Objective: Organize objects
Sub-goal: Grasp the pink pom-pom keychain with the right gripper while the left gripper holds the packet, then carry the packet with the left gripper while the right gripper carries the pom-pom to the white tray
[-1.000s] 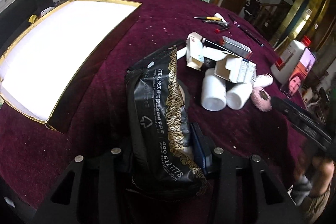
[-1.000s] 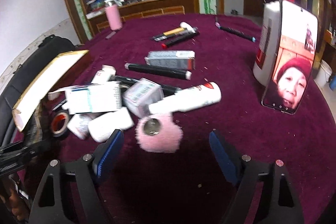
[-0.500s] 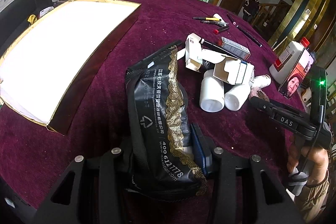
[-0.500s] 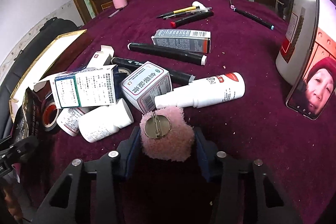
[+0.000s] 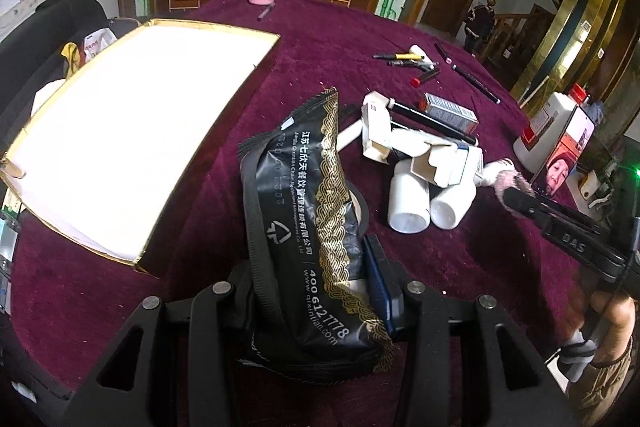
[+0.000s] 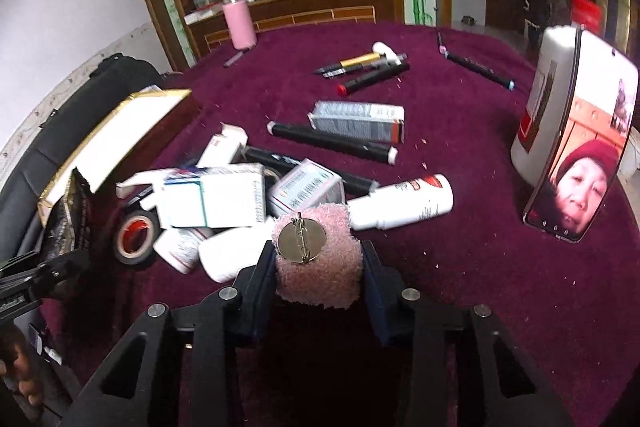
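Note:
My left gripper (image 5: 312, 267) is shut on a black packet with gold scrollwork (image 5: 296, 195), which stands up out of the jaws above the maroon cloth. To its left lies an open box with a white inside and gold rim (image 5: 132, 131). My right gripper (image 6: 316, 259) has its jaws closing, and both pads press the sides of a pink fluffy brooch (image 6: 320, 279) whose round metal pin back faces the camera. The brooch sits just off the cloth, in front of a pile of cartons (image 6: 216, 195) and white bottles (image 5: 408, 203).
The pile also holds a tape roll (image 6: 134, 233), a white tube (image 6: 400, 203), black markers (image 6: 332, 141) and a grey carton (image 6: 356, 121). A phone (image 6: 580, 163) leans on a white jar (image 6: 540, 107) at the right. A pink flask (image 6: 239, 23) and pens (image 6: 360, 65) lie farther back.
The right gripper went from wide open around the pink brooch to closed on it, and has lifted it slightly. The left gripper and its packet have stayed put.

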The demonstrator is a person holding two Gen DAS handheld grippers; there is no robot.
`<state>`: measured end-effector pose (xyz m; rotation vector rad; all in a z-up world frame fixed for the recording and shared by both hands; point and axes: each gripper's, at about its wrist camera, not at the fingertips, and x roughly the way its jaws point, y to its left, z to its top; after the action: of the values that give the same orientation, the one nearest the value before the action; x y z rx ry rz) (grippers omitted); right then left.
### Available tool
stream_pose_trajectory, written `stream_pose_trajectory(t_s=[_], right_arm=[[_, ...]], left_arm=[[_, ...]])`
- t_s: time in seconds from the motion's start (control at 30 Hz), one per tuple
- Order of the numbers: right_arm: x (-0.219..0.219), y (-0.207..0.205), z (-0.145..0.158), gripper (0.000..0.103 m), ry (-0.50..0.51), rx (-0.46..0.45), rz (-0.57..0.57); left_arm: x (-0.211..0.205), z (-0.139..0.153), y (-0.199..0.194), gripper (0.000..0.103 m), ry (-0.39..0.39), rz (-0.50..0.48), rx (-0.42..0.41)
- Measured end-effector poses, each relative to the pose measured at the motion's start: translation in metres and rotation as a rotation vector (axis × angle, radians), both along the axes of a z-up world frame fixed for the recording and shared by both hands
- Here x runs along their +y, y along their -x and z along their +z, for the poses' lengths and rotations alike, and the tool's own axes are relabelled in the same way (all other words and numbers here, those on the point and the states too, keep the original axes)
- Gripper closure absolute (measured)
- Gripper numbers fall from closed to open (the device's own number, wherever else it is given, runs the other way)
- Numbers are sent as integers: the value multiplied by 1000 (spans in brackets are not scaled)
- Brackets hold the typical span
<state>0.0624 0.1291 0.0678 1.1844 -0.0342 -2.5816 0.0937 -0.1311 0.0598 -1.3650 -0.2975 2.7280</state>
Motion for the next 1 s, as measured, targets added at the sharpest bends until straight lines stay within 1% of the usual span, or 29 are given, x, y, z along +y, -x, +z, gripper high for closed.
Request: stream_pose_trajectory(t_s=[0.37,0.57,0.87,1.0], right_arm=[[-30,-12,17,60,11,38,86],[-46,-14,22,60,13,50,137],[-84,-15,38,60,14,84,239],[-103,-13,42,60,19,86,288]], left_arm=[[-26,18,-4,60,31,67,39],[-42,21,-4,60,49,112,40],[-63,27,-5,60,84,165,43],[-72,31,-4,60,115,182,47]])
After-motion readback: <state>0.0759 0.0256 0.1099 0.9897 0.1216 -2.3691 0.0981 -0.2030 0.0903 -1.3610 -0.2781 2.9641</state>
